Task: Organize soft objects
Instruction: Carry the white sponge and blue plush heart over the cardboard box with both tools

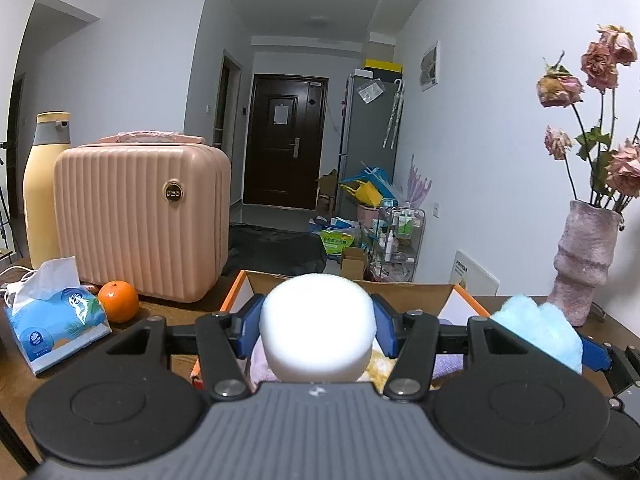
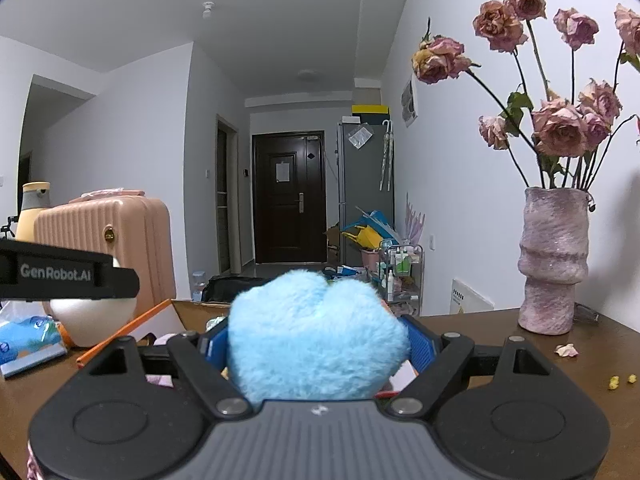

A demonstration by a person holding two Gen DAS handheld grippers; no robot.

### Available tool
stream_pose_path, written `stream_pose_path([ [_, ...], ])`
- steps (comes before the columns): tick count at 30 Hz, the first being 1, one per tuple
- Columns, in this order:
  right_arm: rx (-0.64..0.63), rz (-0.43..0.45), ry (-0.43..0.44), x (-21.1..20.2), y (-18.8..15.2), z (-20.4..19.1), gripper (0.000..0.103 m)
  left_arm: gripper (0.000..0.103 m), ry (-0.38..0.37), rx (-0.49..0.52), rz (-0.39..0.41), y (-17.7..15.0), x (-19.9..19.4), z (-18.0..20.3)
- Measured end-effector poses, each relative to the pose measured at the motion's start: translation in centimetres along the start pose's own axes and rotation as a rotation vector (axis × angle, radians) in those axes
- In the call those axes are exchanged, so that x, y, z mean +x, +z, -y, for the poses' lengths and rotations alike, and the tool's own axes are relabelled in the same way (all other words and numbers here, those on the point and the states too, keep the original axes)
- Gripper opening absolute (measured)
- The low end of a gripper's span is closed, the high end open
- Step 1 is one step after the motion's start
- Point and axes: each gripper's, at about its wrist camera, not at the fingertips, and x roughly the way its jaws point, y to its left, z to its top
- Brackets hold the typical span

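My left gripper (image 1: 318,322) is shut on a smooth white foam ball (image 1: 318,326), its blue pads pressing both sides. It hangs over an open cardboard box (image 1: 408,294) with orange-edged flaps; soft cloths, lilac (image 1: 450,364) and yellowish, lie inside. My right gripper (image 2: 318,344) is shut on a fluffy light-blue plush heart (image 2: 316,336), held just right of the box (image 2: 160,320). The same plush heart (image 1: 540,330) shows at the right of the left wrist view, and the white ball (image 2: 92,320) under the left gripper's black body (image 2: 60,270) shows at the left of the right wrist view.
On the brown table (image 2: 520,364) stand a pink ribbed case (image 1: 140,220), a yellow bottle (image 1: 42,192), an orange (image 1: 118,301), a blue tissue pack (image 1: 56,328) and a pink vase of dried roses (image 2: 554,260). A petal (image 2: 567,350) and crumbs lie right. A cluttered hallway lies beyond.
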Motion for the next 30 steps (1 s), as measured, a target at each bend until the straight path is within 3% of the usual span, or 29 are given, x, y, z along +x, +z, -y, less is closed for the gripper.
stream_pose_path([
  [30,-0.016,-0.059,-0.014,8.8,0.3,-1.2,0.083,0.057,0.034,0.006,-0.032,1.4,7.8,-1.4],
])
